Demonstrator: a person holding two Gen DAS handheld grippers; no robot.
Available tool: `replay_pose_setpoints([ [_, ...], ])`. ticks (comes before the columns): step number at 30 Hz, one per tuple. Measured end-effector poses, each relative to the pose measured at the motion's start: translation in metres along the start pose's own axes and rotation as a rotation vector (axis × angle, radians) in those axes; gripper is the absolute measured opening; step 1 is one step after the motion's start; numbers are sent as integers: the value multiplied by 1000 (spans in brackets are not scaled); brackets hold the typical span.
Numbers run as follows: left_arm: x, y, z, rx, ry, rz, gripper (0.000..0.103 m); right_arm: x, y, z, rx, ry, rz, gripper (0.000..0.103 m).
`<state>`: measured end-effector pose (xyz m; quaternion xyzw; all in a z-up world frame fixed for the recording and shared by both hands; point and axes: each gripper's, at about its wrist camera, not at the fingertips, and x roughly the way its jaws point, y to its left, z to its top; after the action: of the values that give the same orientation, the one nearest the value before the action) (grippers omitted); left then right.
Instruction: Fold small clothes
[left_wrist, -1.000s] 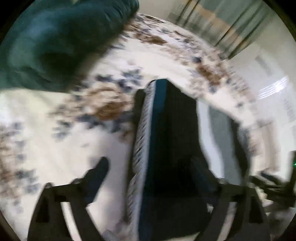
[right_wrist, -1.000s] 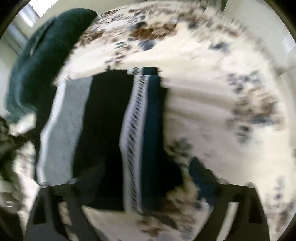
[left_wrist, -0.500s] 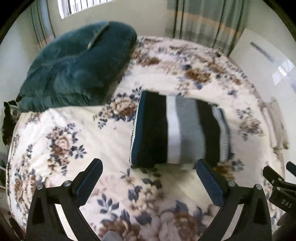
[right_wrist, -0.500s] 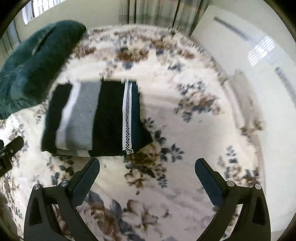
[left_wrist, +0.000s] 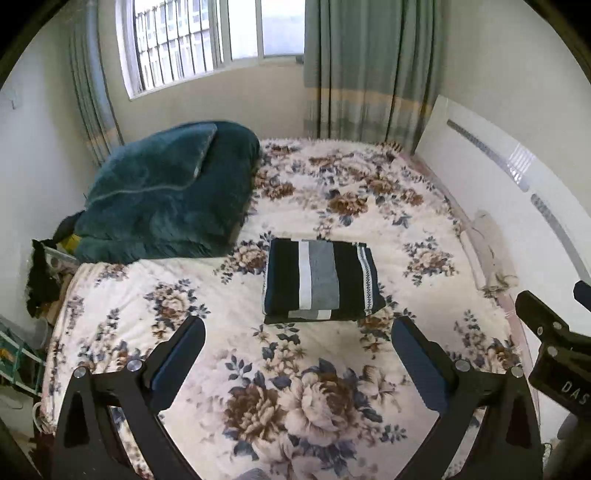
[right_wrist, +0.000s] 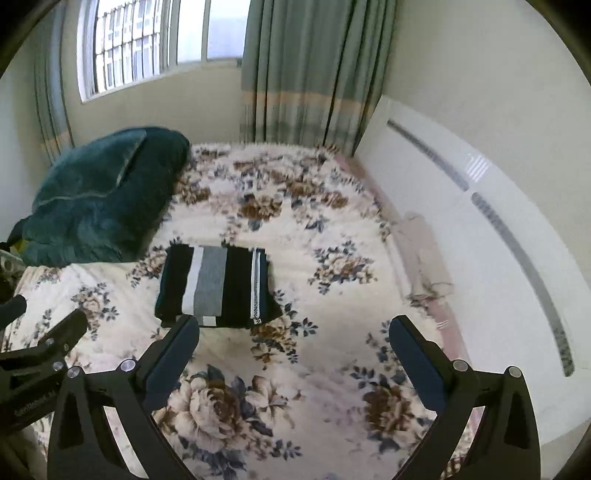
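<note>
A small striped garment (left_wrist: 320, 281), black, white, grey and navy, lies folded in a flat rectangle on the floral bedspread (left_wrist: 295, 398). It also shows in the right wrist view (right_wrist: 218, 287). My left gripper (left_wrist: 295, 358) is open and empty, held above the bed, short of the garment. My right gripper (right_wrist: 293, 354) is open and empty, held above the bed to the right of the garment. Each gripper's frame shows at the edge of the other view.
A dark teal blanket (left_wrist: 166, 199) is heaped at the bed's far left. A white panel (left_wrist: 509, 192) runs along the right side. A rolled beige cloth (left_wrist: 493, 251) lies at the bed's right edge. Clutter (left_wrist: 40, 280) sits at the left.
Both grippers have let go of the garment and pulled back and up from it. The garment now lies folded on the bed and the whole room is in view.
</note>
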<state>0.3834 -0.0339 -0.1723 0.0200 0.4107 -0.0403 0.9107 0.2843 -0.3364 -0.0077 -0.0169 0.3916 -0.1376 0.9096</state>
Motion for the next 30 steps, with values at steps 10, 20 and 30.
replay_pose_setpoints([
  [10,-114,-5,-7,-39,-105,26,103,-134,-29,-14,17,-102,32,103],
  [20,-162,-8,-23,-56,-142,30,103,-204,-41,-30,26,-167,57,103],
  [30,-171,-5,-32,-50,-144,25,103,-218,-37,-38,25,-174,66,103],
])
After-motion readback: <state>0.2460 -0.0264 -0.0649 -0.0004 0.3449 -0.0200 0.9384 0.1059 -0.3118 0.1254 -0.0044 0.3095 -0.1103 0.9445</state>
